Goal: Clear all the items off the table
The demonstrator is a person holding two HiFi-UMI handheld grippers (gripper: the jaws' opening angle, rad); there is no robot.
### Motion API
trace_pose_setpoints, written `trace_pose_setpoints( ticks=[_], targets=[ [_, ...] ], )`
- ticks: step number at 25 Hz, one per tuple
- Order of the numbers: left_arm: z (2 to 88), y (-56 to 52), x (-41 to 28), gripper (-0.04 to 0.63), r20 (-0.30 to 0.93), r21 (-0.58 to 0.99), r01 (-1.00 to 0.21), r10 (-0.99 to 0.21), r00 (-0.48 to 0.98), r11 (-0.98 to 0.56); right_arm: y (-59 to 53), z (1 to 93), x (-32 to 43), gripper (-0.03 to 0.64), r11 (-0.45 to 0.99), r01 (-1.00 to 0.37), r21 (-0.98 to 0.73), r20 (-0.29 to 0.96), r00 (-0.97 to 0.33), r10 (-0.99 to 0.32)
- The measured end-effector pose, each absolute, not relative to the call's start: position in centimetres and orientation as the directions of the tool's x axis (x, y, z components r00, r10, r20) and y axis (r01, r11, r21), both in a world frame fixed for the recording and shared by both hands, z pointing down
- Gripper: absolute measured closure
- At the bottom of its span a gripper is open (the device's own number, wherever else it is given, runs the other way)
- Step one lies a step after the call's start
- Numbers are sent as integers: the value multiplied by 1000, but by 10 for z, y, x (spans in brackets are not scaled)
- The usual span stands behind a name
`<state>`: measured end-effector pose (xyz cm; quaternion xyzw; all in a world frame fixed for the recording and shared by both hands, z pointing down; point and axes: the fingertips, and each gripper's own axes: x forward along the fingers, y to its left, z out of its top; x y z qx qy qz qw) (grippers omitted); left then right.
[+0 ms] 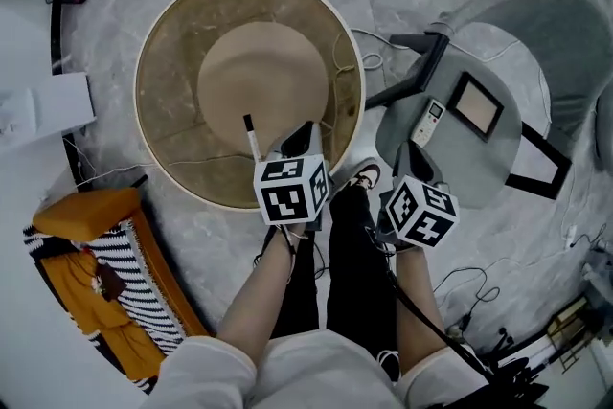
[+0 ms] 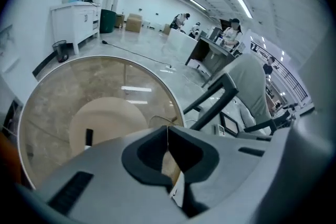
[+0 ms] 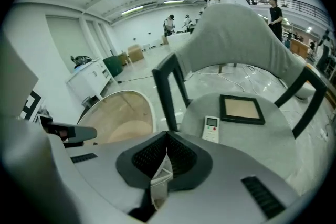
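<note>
**one marker left on the glass, both grippers closed**

the round glass table (image 1: 146, 101) carries a single black-and-white marker (image 1: 251, 137). it lies on the near part of the top, over the pale beige base that shows through the glass, with its black cap pointing away from the person.

the left gripper (image 2: 168, 131) hangs over the near rim of the table. its jaws are pressed together tip to tip and hold nothing that can be made out. the marker is not between them. it lies just beside them on their left, apart from the pads, and in the left gripper view it shows as a dark stub off to the left of the closed tips.

the right gripper (image 3: 167, 136) is over the near edge of the grey chair (image 1: 536, 43), well apart from the marker. its jaws also meet at the tips. a pale strip shows in the gap below where they meet, and what it is cannot be told.

on the chair seat, just ahead of the right jaws, lie a white remote (image 3: 211, 129) and beside it a dark-rimmed frame (image 3: 241, 109). neither touches the gripper.
</note>
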<state>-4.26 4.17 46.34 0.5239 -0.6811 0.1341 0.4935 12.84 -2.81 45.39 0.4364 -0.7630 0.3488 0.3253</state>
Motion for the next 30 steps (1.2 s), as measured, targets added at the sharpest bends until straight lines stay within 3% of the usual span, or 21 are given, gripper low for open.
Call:
trace_pose_setpoints(
  ticks=[8,13,26,30],
  targets=[
    [436,122,-145,588,806,308,-719,-572,-151,623,-8,419,-7,594,623,-744,-242,767,-540,-347],
    [440,159,-183,588,800,322,-664,-570,-190,674,20,417,-64,594,686,-687,-239,763,-570,-305],
    [516,184,-162,584,855,312,-697,-510,-89,645,51,490,-61,594,663,-720,-207,843,-475,-253],
    [535,176,-150,505,867,326,-729,-498,-23,602,54,505,-55,594,637,-741,-213,857,-454,-242]
  ],
)
